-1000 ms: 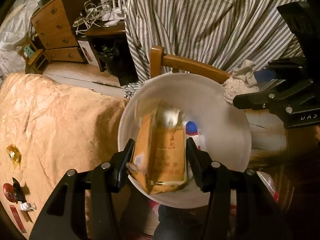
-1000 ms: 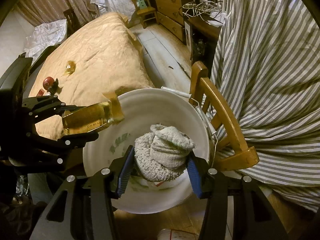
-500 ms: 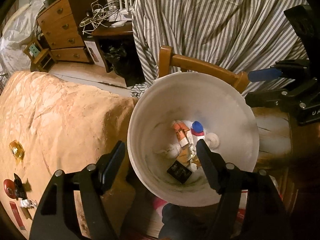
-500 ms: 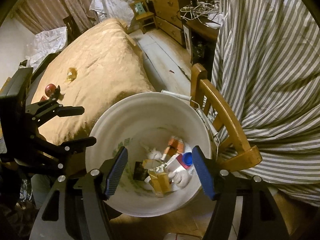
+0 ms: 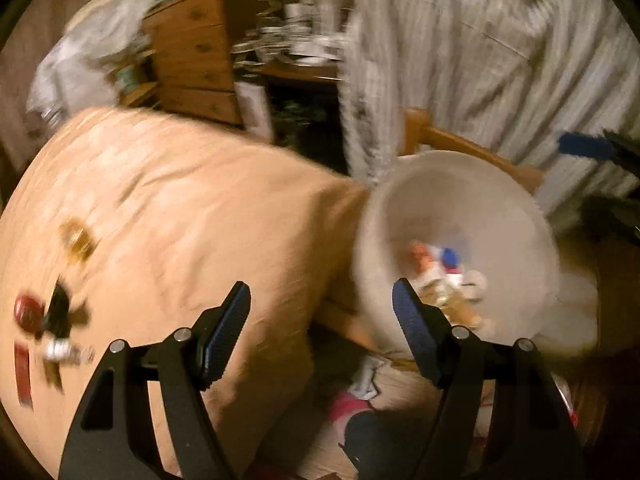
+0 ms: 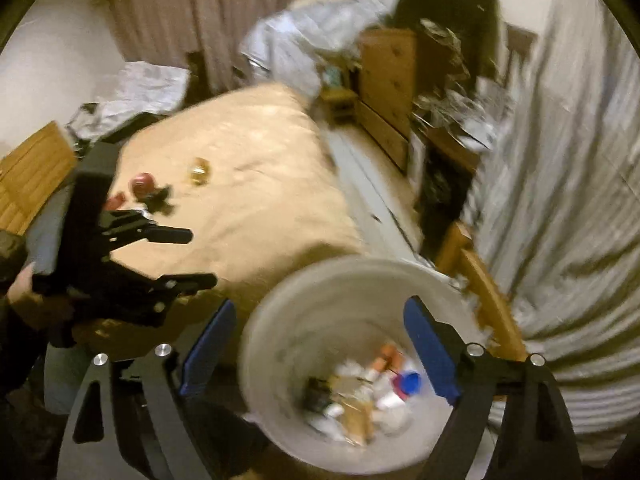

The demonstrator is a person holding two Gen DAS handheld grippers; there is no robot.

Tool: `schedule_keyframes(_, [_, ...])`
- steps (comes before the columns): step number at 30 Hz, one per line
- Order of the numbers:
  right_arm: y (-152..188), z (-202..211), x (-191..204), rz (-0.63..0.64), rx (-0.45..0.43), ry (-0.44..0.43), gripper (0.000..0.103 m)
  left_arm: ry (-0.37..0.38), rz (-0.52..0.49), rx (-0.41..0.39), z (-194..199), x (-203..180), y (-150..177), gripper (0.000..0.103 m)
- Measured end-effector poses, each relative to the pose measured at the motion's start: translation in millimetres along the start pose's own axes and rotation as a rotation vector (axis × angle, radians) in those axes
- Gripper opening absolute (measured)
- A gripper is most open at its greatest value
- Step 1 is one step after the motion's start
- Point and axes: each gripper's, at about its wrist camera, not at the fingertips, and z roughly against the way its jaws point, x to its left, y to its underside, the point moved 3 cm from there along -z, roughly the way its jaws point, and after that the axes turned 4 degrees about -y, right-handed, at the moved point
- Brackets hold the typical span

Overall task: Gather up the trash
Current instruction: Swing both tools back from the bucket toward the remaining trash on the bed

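A white bucket (image 5: 492, 196) beside the bed holds several pieces of trash (image 5: 444, 276); it also shows in the right wrist view (image 6: 288, 320) with its trash (image 6: 368, 396). My left gripper (image 5: 322, 312) is open and empty, over the bed edge left of the bucket. My right gripper (image 6: 318, 344) is open and empty above the bucket. On the tan bedspread (image 5: 180, 208) lie a gold wrapper (image 5: 78, 238), a red round item (image 5: 28, 310), a black scrap (image 5: 60, 312) and a red strip (image 5: 22, 372). Both views are blurred.
A wooden chair (image 5: 472, 148) draped with striped cloth (image 5: 500, 60) stands behind the bucket. A wooden dresser (image 5: 192, 60) and a cluttered desk (image 5: 304, 64) stand at the back. The left gripper shows in the right wrist view (image 6: 192, 256).
Both grippers opened and dropped their loads, a yellow packet and a knitted item, into the bucket. Both have since swung left, toward the bed.
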Motion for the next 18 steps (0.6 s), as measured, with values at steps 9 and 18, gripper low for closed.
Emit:
schedule_keyframes(9, [-10.5, -73.5, 125.0, 0.14, 0.013, -0.18, 0.086, -0.231, 0.341, 0.039, 2.4, 182.5, 94.4, 0.07])
schedule_keyframes(18, [-17.9, -154.6, 210.1, 0.215, 0.1, -0.265, 0.086, -0.401, 0.528, 0.027, 18.0, 320.6, 179.9, 0.07])
